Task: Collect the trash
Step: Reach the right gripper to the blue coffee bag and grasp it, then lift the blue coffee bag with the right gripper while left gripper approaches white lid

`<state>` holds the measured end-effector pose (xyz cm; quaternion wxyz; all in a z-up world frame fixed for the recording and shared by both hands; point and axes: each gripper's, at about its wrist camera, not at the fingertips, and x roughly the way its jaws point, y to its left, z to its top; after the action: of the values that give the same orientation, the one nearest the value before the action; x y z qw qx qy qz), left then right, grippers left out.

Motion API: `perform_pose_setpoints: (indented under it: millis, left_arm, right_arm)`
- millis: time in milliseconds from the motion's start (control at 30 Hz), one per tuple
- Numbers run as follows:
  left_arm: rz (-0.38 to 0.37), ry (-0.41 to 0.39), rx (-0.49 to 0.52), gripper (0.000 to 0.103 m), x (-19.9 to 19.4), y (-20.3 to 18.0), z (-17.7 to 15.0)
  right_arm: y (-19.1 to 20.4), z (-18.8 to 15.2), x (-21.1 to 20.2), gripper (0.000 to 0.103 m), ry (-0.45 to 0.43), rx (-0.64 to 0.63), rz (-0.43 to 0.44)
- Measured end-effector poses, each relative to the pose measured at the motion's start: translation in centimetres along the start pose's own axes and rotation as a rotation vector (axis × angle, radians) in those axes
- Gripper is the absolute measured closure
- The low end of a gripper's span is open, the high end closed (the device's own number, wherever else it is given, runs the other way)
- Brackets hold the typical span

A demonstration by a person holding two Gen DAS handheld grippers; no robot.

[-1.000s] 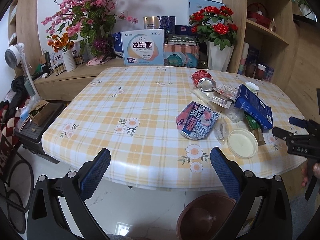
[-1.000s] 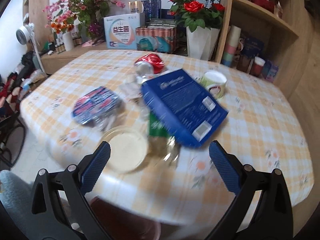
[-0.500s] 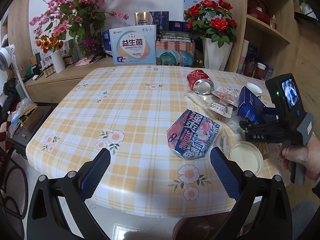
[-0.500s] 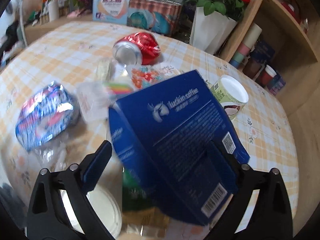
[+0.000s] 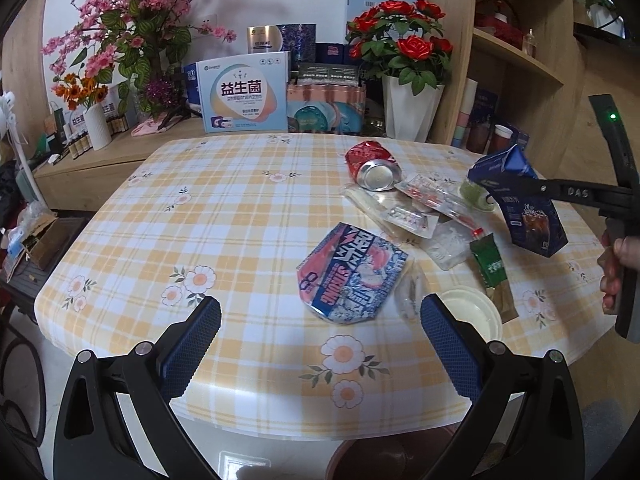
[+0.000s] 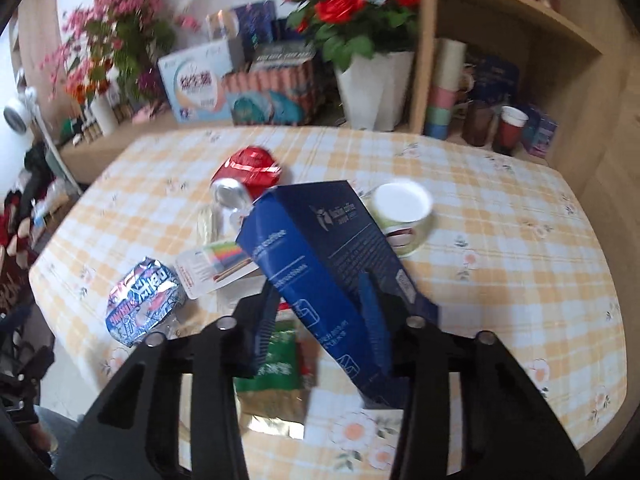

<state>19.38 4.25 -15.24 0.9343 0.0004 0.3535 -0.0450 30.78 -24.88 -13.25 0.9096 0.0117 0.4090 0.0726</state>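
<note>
Right gripper closing on the blue carton (pads touching it); left gripper apart over the tabletop.

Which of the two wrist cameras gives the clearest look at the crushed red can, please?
The left wrist view: the crushed red can lies sharp and unobstructed on the table. In the right wrist view it is motion-blurred, and the blue carton overlaps its edge.

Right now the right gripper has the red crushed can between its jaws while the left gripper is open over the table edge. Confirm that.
Not quite. The right gripper is closing its jaws on the blue coffee carton, not the can; the red crushed can lies on the table behind it, as the right wrist view shows. The left gripper is open over the table edge.
</note>
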Motion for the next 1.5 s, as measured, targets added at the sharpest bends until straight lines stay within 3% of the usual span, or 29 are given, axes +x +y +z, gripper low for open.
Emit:
perform_pose_setpoints:
  millis: [200,400,667,933,1200,1367,1500]
  left_arm:
    - [-0.031,-0.007,0.015,0.005,-0.7,-1.7,0.2]
    - [-0.066,-0.012,0.041,0.005,-1.1,-3.8,0.3]
    - [-0.090,0.012,0.069,0.005,-1.2,-5.3,-0.4]
    - [-0.116,0.035,0.085,0.005,-1.1,-5.7,-0.8]
    - [-0.193,0.107,0.180,0.005,1.7,-9.0,-2.6]
    - [-0.206,0.207,0.131,0.005,5.2,-9.8,-3.8]
    - [-0.170,0.239,0.129,0.005,7.2,-10.8,-4.3]
  right_arm:
    - [-3.8,-1.0,-3.9,0.080,-0.041,0.080,0.014]
    - [-5.9,-3.4,-5.8,0.082,-0.046,0.132,0.013]
    - [-5.9,-6.0,-4.6,0.081,-0.009,0.166,0.084]
    - [-5.4,-6.6,-5.2,0.084,-0.054,0.172,0.045]
    - [-6.4,-8.1,-6.6,0.084,-0.088,0.235,0.054]
    - [-7.3,-8.9,-7.2,0.084,-0.092,0.272,0.059]
    - [-7.8,-9.5,-7.5,0.084,-0.095,0.292,0.060]
